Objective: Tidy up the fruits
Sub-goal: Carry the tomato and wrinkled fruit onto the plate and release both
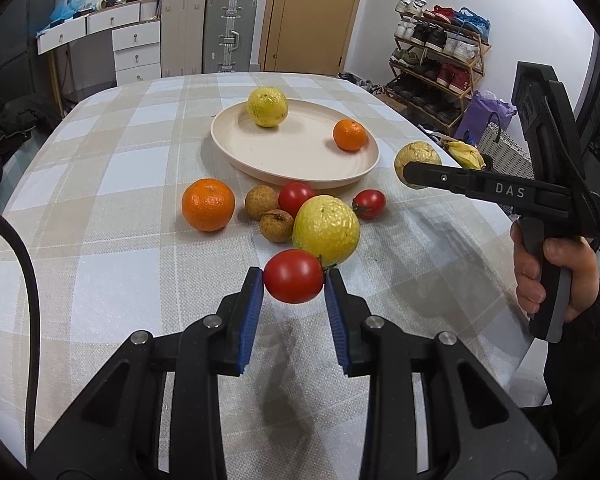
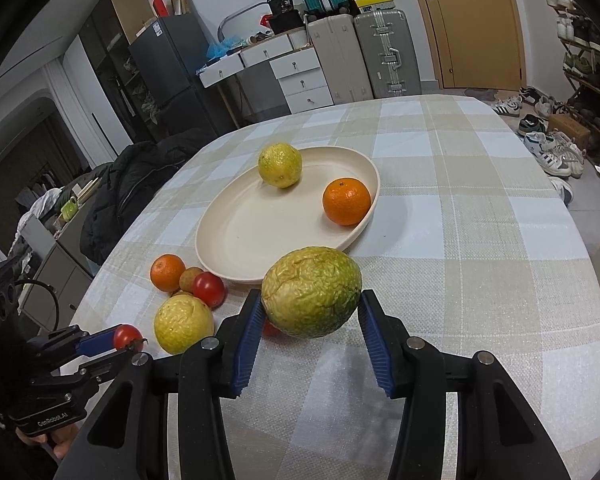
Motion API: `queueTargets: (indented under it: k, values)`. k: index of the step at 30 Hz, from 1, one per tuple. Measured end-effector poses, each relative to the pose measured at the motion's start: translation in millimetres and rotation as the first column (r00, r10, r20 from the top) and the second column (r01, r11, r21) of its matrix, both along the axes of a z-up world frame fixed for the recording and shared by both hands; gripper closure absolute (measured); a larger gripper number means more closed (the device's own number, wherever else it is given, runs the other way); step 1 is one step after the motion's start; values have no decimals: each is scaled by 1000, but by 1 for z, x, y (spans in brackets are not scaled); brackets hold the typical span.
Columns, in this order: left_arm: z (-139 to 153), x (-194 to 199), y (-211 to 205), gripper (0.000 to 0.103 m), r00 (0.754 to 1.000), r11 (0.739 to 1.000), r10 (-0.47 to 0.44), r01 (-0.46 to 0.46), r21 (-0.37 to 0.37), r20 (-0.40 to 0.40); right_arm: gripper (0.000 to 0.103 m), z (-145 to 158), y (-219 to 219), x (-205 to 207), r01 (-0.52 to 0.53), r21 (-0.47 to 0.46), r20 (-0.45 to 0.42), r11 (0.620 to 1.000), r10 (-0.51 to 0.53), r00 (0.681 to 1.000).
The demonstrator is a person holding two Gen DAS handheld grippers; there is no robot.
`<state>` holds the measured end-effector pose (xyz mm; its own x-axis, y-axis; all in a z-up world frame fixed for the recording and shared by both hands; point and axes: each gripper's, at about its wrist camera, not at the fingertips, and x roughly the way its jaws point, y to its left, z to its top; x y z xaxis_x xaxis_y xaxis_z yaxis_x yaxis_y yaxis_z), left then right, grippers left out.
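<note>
Plate (image 1: 260,168) at table (image 1: 100,280) centre, citrus (image 1: 267,106) at its far side, mandarin (image 1: 349,134) at right rim. Loose fruit cluster (image 1: 276,208) on cloth just before plate.

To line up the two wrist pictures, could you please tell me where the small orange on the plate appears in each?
Left wrist view: the small orange sits at the plate's right edge, upper centre.
Right wrist view: the same orange lies right of centre, against the plate's right rim.
Shared landmark: the cream plate, with a yellow fruit at its far side.
</note>
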<state>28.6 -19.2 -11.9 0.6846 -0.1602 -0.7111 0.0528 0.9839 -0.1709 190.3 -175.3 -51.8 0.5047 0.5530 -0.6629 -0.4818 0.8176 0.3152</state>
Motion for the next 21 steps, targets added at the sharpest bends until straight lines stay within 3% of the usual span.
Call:
queueTargets:
  k: [21]
  values:
    - [9, -1, 13, 74, 996, 999, 51, -51, -11, 68, 54, 14, 1, -8, -25, 52, 54, 998, 23, 998]
